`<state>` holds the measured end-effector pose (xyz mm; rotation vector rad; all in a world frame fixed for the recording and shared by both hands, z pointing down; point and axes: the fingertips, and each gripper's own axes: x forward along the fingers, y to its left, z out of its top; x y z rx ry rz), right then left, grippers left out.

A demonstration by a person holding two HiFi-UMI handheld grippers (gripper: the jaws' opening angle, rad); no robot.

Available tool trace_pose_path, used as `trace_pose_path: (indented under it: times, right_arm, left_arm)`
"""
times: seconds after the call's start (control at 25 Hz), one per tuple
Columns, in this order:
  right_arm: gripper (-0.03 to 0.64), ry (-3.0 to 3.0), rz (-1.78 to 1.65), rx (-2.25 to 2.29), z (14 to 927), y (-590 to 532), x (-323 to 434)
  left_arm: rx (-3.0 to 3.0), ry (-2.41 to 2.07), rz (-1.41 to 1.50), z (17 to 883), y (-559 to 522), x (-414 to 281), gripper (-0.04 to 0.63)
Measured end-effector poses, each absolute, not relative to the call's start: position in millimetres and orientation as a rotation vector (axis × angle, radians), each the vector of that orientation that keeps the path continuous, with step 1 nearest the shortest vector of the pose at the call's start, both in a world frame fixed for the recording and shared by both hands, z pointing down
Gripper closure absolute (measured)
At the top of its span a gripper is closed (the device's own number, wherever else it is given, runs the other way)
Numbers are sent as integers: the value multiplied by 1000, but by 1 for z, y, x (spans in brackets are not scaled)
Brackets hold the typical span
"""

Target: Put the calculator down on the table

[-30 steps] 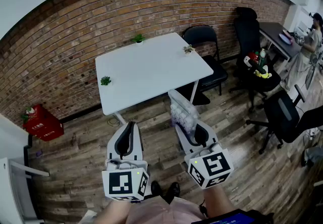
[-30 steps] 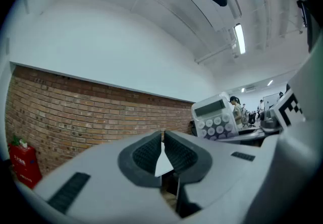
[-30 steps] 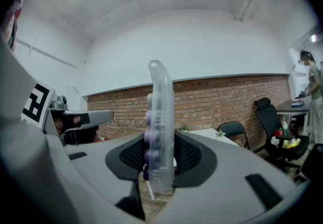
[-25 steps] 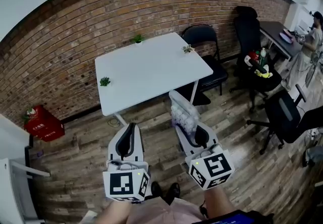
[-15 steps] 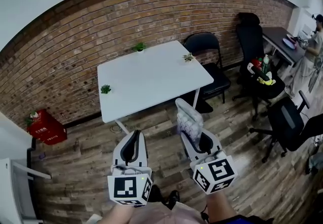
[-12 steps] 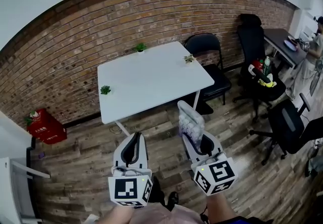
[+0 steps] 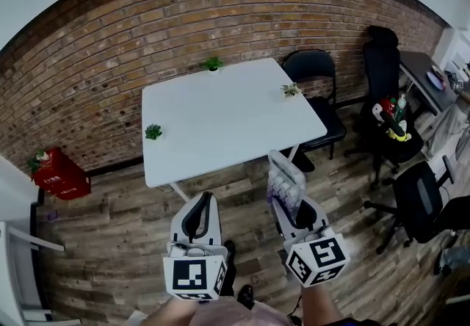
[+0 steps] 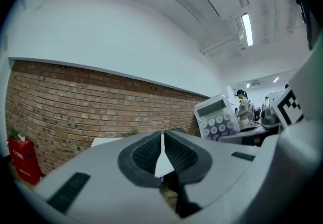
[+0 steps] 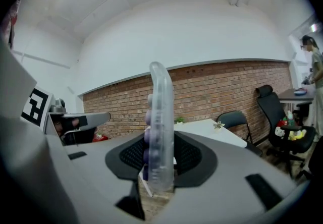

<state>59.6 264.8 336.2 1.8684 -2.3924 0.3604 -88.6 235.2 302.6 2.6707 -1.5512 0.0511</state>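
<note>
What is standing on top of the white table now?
On the table stand only three small plants: the far plant, the right plant, the left plant. Nothing covers the top.

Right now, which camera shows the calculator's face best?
The left gripper view: the calculator faces it, with display and round keys clear. The right gripper view shows it edge-on, clamped in the right gripper. The head view shows it small, sticking up from that gripper, short of the table.

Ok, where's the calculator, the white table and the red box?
calculator (image 7: 285,182), head view, on its button side.
white table (image 7: 228,115), head view, on the bare middle of its top.
red box (image 7: 62,176), head view, on its upper side.
</note>
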Motion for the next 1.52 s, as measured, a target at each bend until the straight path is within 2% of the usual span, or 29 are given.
trace_pose_path:
  times: [0.44,0.76,1.16,1.52]
  right_arm:
    - [482,-2397,384,1835,341,116,45]
    - [482,-2397,334,1860,326,47,44]
    - [482,-2381,388,1862,343,-12,81]
    - [482,-2464,465,1736,365,-110,132]
  left_arm:
    - [2664,-1552,62,304,87,-98,569]
    - [2694,-1531,38,297,17,-96,571]
    - [2691,-1499,124,320,-42,-56,571]
    - [2622,-1639,208,331,-128,-8,570]
